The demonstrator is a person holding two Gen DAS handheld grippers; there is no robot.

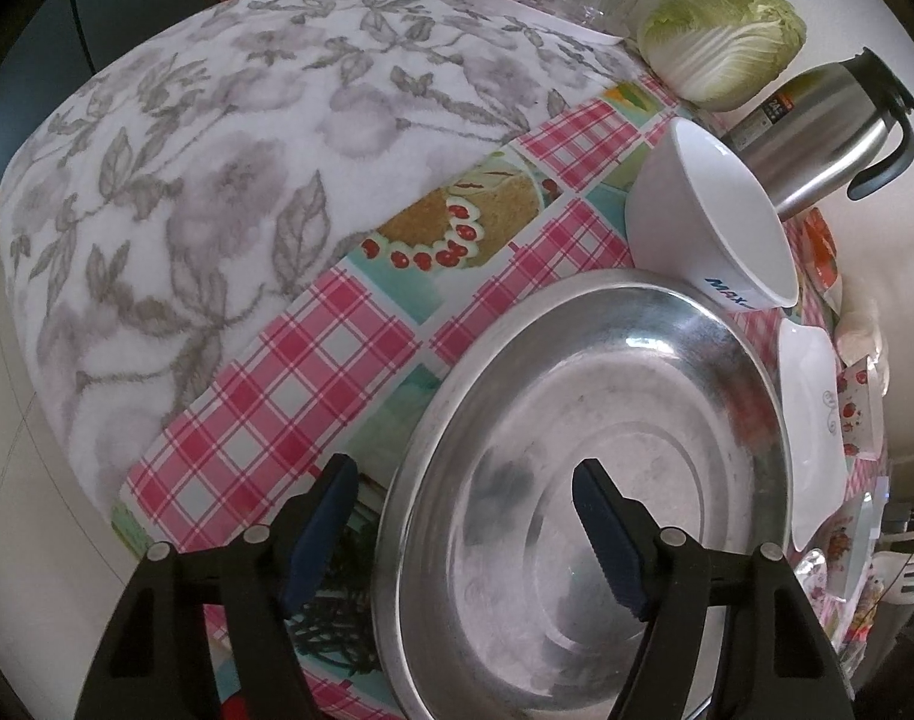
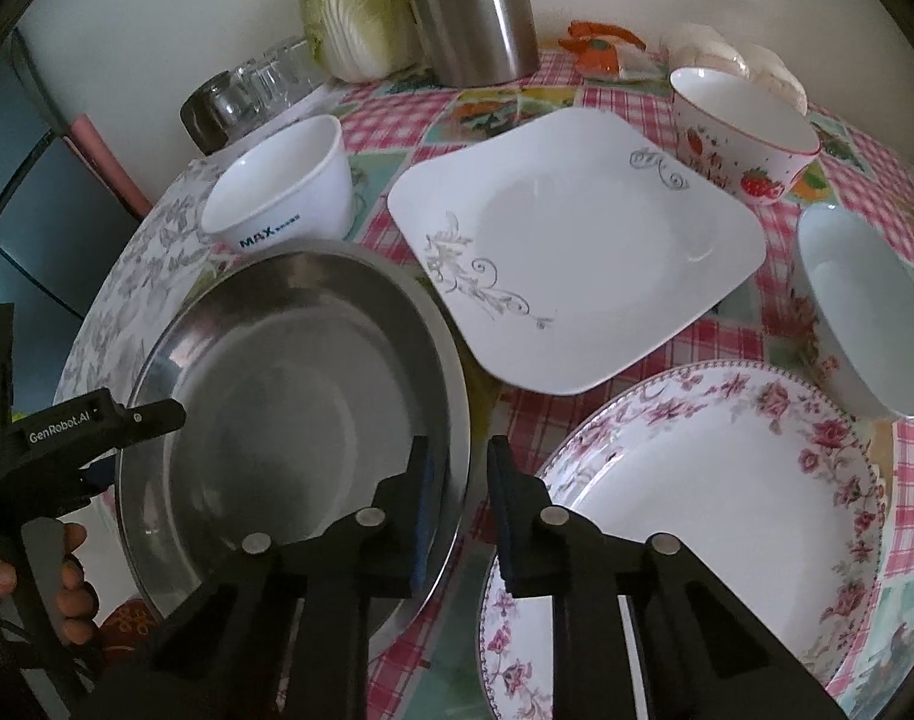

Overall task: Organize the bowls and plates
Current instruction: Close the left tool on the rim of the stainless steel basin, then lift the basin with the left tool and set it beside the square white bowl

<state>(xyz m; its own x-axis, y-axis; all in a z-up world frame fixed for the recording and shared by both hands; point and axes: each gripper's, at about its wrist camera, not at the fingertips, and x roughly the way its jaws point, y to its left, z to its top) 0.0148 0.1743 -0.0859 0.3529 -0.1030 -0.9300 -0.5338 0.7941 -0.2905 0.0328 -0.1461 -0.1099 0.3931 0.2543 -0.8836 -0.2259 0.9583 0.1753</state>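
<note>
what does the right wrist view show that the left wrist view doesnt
Only the right wrist view: the strawberry bowl, the pale blue bowl, the floral round plate and the right gripper straddling the steel basin's near rim.

Only the left wrist view: the left gripper, open across the basin's other rim.

Both: the basin, the white MAX bowl, the square plate, cabbage, steel flask and glasses.

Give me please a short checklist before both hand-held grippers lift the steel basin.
1. Left hand-held gripper open, straddling rim of steel basin: ok.
2. Right hand-held gripper open across the opposite rim: ok.
3. Fingers closed on the rim: not ok.
4. Basin empty: ok.
5. White MAX bowl clear of the basin: cannot tell, very close.
6. Floral plate clear of the right gripper: cannot tell.
</note>
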